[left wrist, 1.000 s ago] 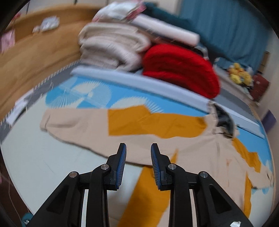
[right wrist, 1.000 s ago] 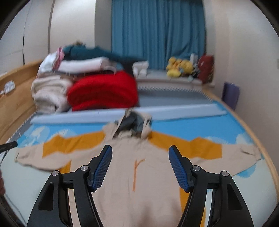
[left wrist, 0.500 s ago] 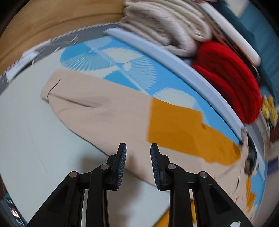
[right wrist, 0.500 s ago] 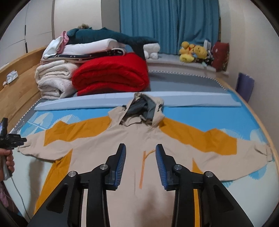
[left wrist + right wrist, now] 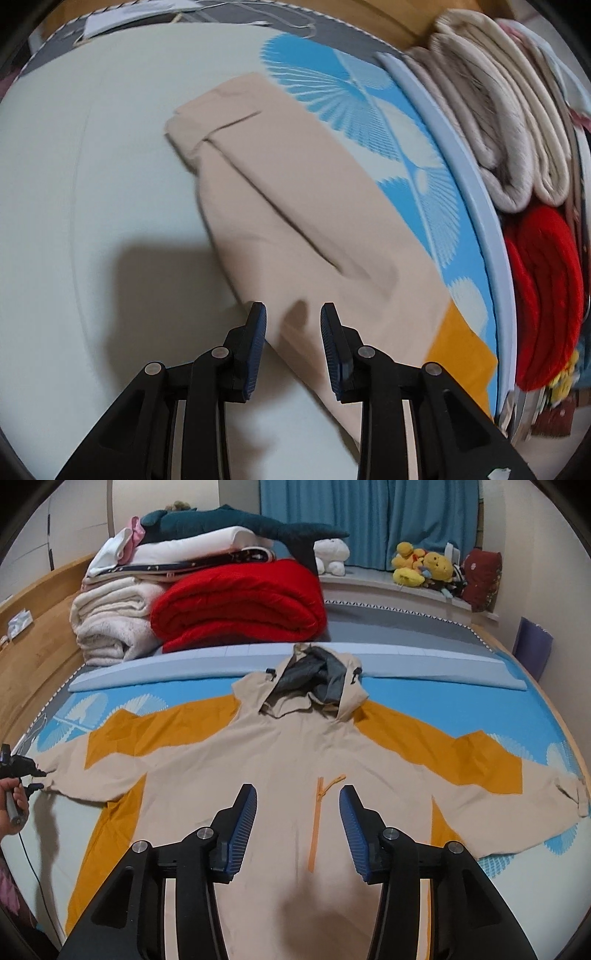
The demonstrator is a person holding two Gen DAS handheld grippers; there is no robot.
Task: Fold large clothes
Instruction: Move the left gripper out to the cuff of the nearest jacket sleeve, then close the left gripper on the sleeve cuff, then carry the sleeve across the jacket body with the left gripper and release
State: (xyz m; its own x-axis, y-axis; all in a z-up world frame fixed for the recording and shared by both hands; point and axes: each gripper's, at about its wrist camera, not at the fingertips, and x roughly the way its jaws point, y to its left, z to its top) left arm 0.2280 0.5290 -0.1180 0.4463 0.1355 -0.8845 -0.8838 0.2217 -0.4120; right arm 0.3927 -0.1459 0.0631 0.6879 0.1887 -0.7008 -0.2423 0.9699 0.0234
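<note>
A beige and orange hooded jacket (image 5: 280, 760) lies flat on the bed, front up, both sleeves spread wide. My right gripper (image 5: 298, 797) hovers over its chest beside the orange zip (image 5: 317, 812); its jaws are opening and nothing is between them. My left gripper (image 5: 291, 317) points steeply down over the left sleeve (image 5: 295, 206), a short way from the cuff (image 5: 199, 122), open with a narrow gap and no cloth pinched. In the right wrist view the left gripper (image 5: 41, 780) shows at the sleeve's end, held by a hand (image 5: 13, 805).
A red blanket (image 5: 240, 602) and cream blankets (image 5: 110, 624) are stacked at the head of the bed behind a pale blue bolster (image 5: 406, 664). Plush toys (image 5: 421, 568) line the window ledge. A wooden bed frame (image 5: 37, 635) runs along the left.
My left gripper swung out along the sleeve toward the cuff, dropped lower and rolled. My right gripper sank toward the jacket; its jaws narrowed, then widened a little.
</note>
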